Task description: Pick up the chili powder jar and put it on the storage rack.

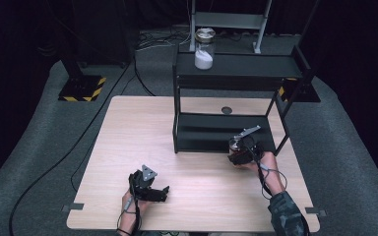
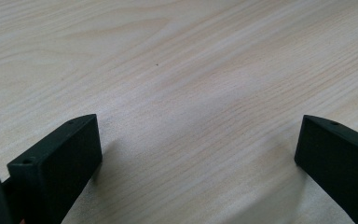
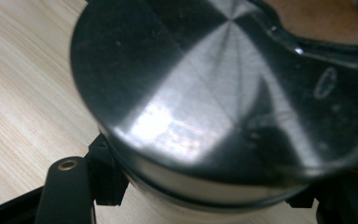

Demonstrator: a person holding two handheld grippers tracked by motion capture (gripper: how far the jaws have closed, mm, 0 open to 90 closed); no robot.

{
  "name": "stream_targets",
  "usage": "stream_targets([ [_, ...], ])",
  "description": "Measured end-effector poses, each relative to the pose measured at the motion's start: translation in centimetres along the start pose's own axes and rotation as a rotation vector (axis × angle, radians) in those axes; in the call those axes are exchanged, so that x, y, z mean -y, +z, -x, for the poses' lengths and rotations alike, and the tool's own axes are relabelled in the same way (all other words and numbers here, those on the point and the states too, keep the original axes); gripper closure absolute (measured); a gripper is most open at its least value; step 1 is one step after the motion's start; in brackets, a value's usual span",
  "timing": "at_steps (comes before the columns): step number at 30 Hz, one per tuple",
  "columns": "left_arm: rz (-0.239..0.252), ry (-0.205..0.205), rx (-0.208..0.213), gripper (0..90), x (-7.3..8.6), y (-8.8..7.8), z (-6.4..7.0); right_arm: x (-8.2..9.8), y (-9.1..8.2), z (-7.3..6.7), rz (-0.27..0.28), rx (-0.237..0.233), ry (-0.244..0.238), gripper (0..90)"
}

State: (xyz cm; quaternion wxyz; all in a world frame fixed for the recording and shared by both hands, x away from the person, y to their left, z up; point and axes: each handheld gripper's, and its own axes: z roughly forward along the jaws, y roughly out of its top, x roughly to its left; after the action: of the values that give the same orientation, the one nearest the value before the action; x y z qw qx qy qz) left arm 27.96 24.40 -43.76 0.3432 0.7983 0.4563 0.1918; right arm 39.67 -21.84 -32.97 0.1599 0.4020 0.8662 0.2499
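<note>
High view: right gripper clamps a metal-lidded jar near the table's right edge; lift it level into the rack. Left gripper gapes empty.

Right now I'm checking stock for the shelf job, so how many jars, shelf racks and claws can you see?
Jars: 2, one on the rack's top shelf, one with a metal lid in the right claw
Shelf racks: 1
Claws: 2, left open, right shut on its jar
Total: 5
</note>
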Motion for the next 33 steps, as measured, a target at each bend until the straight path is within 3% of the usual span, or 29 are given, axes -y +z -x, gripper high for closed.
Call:
stream_targets([
  [33, 0.000, 0.000, 0.000, 0.2, 0.0, 0.0, 0.0, -1.1, -3.7, 2.3, -0.081, 0.062, 0.017, 31.0],
])
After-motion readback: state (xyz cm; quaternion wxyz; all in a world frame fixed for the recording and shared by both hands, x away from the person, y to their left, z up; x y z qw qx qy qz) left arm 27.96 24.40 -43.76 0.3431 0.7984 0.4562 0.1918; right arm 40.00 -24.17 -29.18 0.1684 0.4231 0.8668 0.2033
